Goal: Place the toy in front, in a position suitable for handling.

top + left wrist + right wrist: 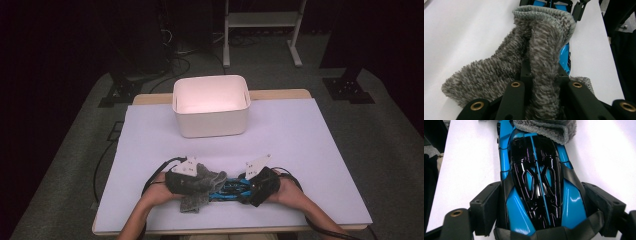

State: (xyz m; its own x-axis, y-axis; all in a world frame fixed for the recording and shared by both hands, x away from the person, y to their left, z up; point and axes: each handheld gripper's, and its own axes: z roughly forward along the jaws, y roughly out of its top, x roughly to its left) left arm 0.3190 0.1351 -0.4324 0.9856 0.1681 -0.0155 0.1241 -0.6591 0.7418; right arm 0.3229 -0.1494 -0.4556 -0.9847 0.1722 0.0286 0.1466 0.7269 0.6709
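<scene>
Pale lavender tabletop (300, 150): near its front edge the left gripper (543, 75) pinches a fuzzy grey knitted sock (499, 72), cuff draped over a glossy blue-and-black toy car (536, 177) clamped sideways by the right gripper (544, 207).

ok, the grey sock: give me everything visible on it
The sock is fuzzy, mottled grey-and-white knit with a finer ribbed cuff. It is limp and bunched, partly lying on the white table cover near the person's edge. The left gripper is shut on a fold of it. The cuff end drapes over one end of the blue and black toy car, which the right gripper clamps by its sides.
</scene>
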